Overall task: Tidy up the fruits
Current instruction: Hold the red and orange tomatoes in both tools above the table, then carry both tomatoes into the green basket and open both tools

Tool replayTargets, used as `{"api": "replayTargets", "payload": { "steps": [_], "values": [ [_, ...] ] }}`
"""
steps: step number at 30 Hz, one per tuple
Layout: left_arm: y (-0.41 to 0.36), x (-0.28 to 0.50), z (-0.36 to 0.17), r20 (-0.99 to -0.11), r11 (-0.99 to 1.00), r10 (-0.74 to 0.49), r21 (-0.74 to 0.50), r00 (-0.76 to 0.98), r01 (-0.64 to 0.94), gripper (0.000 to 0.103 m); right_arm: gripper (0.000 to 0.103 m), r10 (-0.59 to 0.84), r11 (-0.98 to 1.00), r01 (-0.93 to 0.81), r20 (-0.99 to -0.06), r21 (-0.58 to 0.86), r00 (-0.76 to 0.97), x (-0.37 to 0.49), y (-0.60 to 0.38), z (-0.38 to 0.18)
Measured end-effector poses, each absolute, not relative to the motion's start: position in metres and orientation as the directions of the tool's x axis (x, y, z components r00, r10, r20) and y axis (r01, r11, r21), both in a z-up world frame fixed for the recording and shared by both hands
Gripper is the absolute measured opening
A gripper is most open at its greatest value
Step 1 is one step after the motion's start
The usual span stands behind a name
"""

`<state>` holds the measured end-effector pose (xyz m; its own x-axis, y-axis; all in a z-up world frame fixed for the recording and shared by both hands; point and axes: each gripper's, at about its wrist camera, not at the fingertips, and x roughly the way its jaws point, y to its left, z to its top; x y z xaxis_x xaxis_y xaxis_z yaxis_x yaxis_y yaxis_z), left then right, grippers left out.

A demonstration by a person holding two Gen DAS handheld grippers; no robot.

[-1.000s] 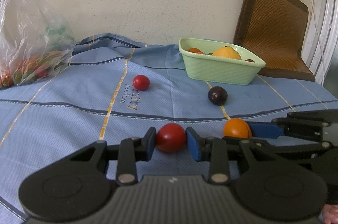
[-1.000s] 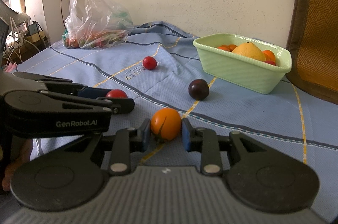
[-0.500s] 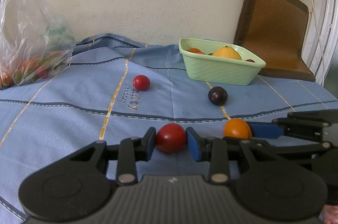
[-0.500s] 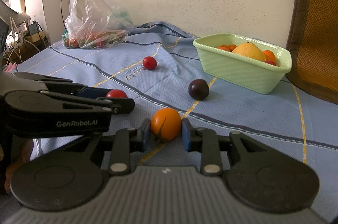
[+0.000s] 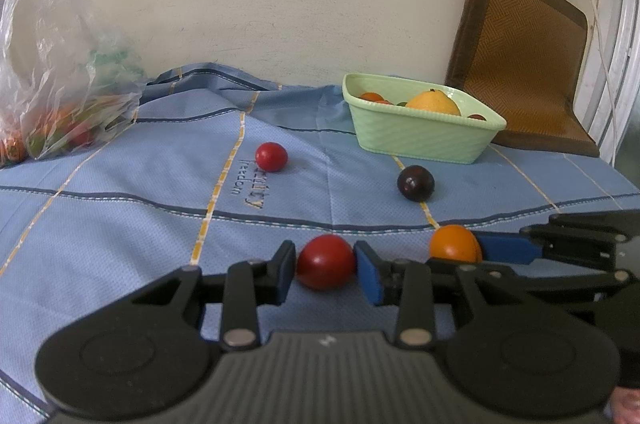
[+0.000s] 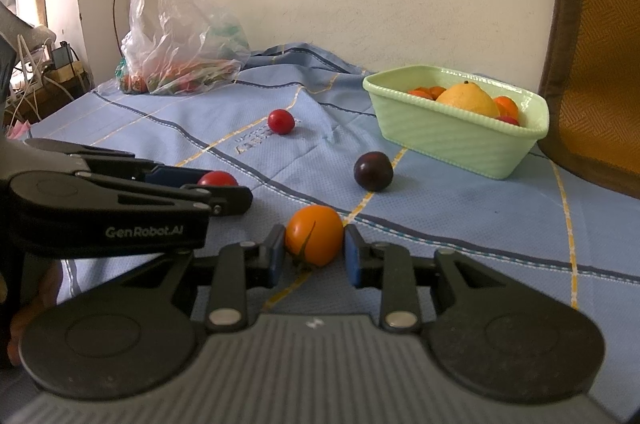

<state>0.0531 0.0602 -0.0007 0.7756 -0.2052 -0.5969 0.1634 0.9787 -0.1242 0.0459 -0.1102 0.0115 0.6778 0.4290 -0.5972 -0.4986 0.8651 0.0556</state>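
Note:
My left gripper (image 5: 325,270) is shut on a red tomato (image 5: 326,261) low over the blue cloth. My right gripper (image 6: 314,250) is shut on an orange tomato (image 6: 315,234); it also shows in the left wrist view (image 5: 454,242). The red tomato shows in the right wrist view (image 6: 217,179) between the left gripper's fingers. A second red tomato (image 5: 271,156) and a dark plum (image 5: 415,182) lie loose on the cloth. A green basket (image 5: 420,136) at the back right holds a large yellow-orange fruit (image 5: 434,101) and small orange and red fruits.
A clear plastic bag (image 5: 60,80) with more produce sits at the back left by the wall. A brown woven mat (image 5: 520,64) leans on the wall right of the basket. Cables and a power strip (image 6: 52,64) lie off the cloth's left edge.

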Motion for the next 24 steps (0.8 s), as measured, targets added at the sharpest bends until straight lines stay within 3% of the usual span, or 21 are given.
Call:
{"api": "replayTargets", "payload": {
  "steps": [17, 24],
  "values": [
    [0.06, 0.053, 0.0, -0.593, 0.977, -0.212, -0.127, 0.777, 0.169, 0.031, 0.033, 0.434, 0.858, -0.512, -0.591, 0.041, 0.68, 0.043, -0.109, 0.012],
    [0.077, 0.055, 0.007, -0.529, 0.944, -0.314, -0.258, 0.788, 0.203, 0.031, 0.033, 0.466, 0.863, -0.494, -0.542, 0.106, 0.699, 0.045, -0.124, 0.017]
  ]
}}
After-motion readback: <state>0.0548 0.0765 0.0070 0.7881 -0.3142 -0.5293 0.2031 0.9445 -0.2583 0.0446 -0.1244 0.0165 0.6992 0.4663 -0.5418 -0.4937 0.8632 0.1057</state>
